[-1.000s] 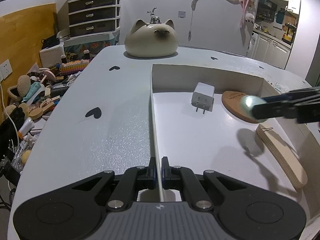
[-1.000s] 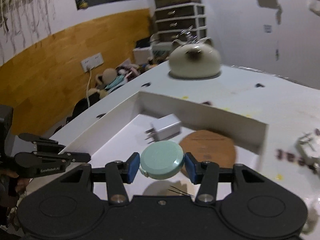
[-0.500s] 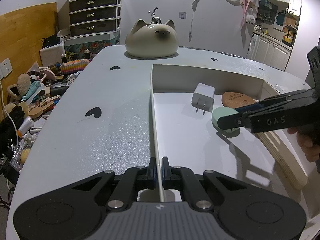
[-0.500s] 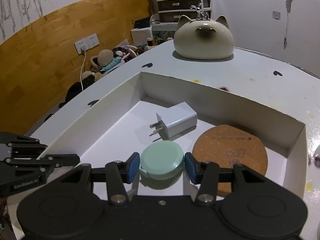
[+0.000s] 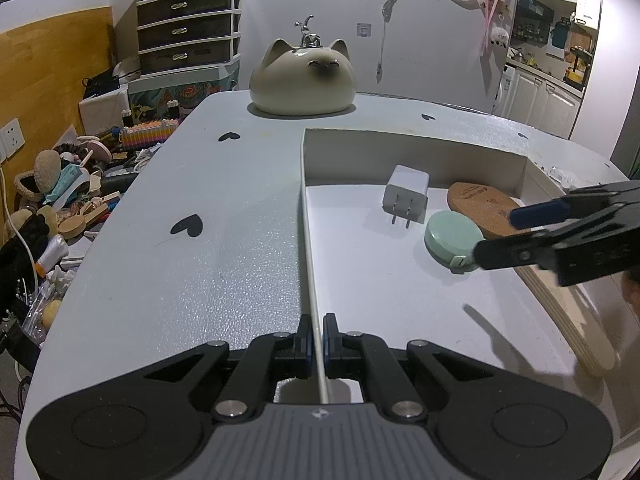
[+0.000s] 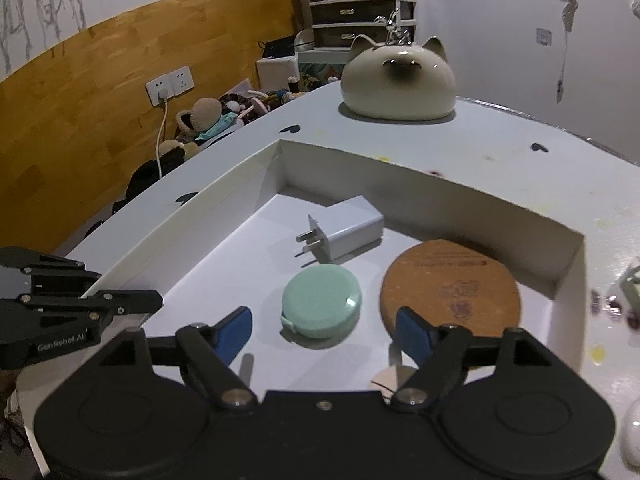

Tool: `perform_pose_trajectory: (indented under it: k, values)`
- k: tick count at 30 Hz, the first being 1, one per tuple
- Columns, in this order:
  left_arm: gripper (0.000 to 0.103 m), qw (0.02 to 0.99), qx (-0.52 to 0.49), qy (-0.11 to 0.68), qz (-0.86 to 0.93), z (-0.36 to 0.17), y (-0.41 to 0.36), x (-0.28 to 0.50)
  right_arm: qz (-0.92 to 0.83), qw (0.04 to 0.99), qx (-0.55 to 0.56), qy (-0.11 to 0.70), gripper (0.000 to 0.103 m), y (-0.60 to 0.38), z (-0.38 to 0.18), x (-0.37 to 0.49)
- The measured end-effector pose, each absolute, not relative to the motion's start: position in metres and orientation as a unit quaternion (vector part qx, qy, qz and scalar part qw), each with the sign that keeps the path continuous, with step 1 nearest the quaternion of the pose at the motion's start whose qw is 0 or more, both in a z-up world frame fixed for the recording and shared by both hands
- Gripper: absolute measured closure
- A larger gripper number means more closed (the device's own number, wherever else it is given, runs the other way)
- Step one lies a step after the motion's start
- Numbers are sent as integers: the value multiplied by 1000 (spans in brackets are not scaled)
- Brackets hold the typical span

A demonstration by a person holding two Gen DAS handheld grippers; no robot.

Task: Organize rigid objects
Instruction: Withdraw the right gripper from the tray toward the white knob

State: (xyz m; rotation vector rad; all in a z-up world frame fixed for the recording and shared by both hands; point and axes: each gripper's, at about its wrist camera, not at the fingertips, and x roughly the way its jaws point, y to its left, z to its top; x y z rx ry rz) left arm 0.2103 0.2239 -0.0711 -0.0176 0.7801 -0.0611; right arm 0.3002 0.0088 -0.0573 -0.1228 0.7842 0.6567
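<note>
A round mint-green case [image 6: 322,304] lies on the floor of the white box [image 6: 224,200], between a white charger [image 6: 344,232] and a cork coaster [image 6: 448,288]. My right gripper [image 6: 322,322] hovers just over the case. Its jaws are opening, and the blue pads stand clear of the case on both sides. In the left wrist view the case [image 5: 454,244] sits beside the right gripper [image 5: 498,236]. My left gripper [image 5: 316,344] is shut on the thin left wall of the box [image 5: 310,280] at its near end.
A cat-shaped ceramic pot [image 5: 302,80] stands at the table's far end. A curved wooden piece [image 5: 568,320] lies along the box's right side. Toys and clutter [image 5: 60,208] crowd the floor left of the table, below a drawer unit [image 5: 188,32].
The right gripper brought the mint case down onto the box floor beside the charger, then spread its jaws and let it go. The left gripper has not moved.
</note>
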Motion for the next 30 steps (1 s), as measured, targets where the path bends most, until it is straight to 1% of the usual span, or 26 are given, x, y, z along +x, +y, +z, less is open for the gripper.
perform_pose_trajectory:
  k: [2,6,8,13,22,30]
  values:
    - [99,924,-7,380,-29,-71,223,210,312,873,-56,370,15,4,-53,296]
    - [99,924,-5,381,-29,-71,223,210,309,880,-53,358,11,-7,-43,289]
    - [99,924,-4,381,-29,-71,223,210,307,884,-50,349,5,-12,-39,285]
    - [99,924,-6,382,-28,-71,223,211,293,899,-46,322,0,-29,-28,272]
    - [99,923,-5,384,-20,-70,222,207,247,928,-43,274,0,-73,-12,251]
    - [99,921,10,388,-10,-69,216,196,195,943,-31,268,0,-112,-14,248]
